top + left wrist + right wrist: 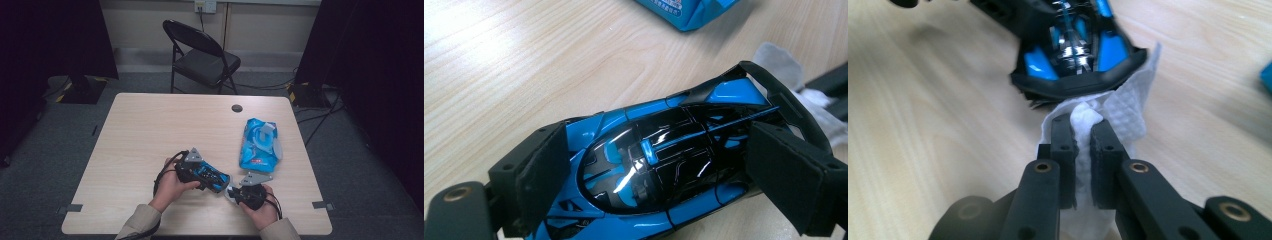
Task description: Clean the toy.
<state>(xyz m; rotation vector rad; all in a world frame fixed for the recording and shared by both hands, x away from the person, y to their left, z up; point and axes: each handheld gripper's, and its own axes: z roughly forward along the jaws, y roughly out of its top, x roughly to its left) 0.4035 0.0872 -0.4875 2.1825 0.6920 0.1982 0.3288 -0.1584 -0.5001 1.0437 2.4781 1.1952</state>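
Note:
A blue and black toy car (664, 165) lies between the jaws of my left gripper (674, 170), which is shut on its sides. In the high view the toy car (212, 177) sits near the table's front edge, held by the left gripper (192, 167). My right gripper (1082, 131) is shut on a white wet wipe (1118, 110), whose bunched end touches the car's rear wing (1078, 85). From above, the right gripper (250, 192) is just right of the car, with the wipe (231, 192) between them.
A blue pack of wet wipes (259, 145) with its flap open lies on the right part of the light wooden table (150, 130). A round cable hole (237, 108) is near the far edge. A black folding chair (200, 55) stands beyond the table.

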